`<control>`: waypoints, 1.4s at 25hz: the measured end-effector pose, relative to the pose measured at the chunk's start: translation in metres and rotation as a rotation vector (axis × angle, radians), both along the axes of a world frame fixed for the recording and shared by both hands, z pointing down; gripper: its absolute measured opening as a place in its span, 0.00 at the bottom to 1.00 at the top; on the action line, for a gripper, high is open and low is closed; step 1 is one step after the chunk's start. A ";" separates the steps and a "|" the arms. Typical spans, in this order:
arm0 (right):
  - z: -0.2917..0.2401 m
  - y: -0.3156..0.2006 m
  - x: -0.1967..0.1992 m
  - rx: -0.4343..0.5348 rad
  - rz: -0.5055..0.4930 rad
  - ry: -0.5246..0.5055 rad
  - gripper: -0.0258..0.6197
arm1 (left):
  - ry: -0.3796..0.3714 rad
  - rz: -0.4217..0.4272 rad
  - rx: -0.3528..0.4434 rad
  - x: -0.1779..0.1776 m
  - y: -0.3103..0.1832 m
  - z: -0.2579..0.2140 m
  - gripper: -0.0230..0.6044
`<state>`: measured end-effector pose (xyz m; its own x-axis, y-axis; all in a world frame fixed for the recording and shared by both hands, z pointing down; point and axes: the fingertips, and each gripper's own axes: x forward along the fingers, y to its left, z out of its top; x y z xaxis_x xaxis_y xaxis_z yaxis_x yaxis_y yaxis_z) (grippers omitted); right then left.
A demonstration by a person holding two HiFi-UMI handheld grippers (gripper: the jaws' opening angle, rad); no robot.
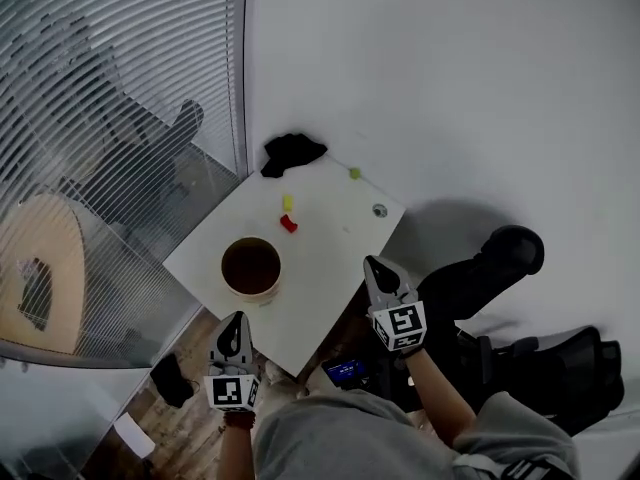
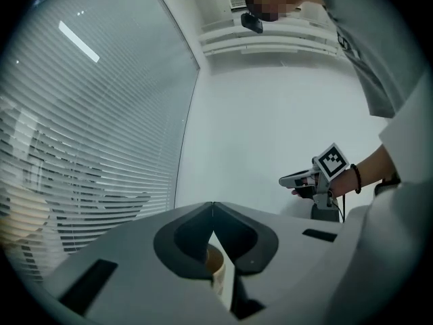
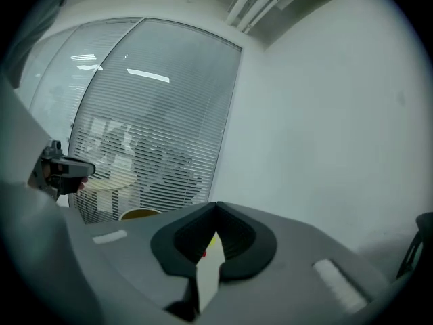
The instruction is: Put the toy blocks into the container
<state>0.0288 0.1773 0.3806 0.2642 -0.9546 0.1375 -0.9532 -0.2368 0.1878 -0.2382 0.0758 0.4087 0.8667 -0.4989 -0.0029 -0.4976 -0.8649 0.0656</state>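
Observation:
On the white table [image 1: 330, 268] stands a round tan container [image 1: 250, 268] with a dark inside. Beyond it lie a yellow block [image 1: 287, 203] and a red block [image 1: 289, 224]; a green block [image 1: 354, 173] sits near the far edge. My left gripper [image 1: 233, 320] hovers at the table's near edge, just short of the container, jaws shut and empty. The right gripper [image 1: 372, 263], also shut and empty, is over the table's right edge. In the left gripper view the container [image 2: 215, 263] shows below the shut tips. In the right gripper view the red block [image 3: 203, 252] shows between the jaws.
A black object [image 1: 290, 152] lies on the table's far corner and a small grey round thing [image 1: 379, 210] near the right edge. Window blinds [image 1: 110, 118] run along the left. A dark office chair [image 1: 510, 258] stands right of the table.

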 end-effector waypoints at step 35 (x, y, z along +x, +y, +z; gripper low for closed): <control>0.218 -0.250 0.096 -0.380 -0.557 -0.060 0.15 | -0.110 -0.667 -0.194 0.002 -0.056 0.042 0.05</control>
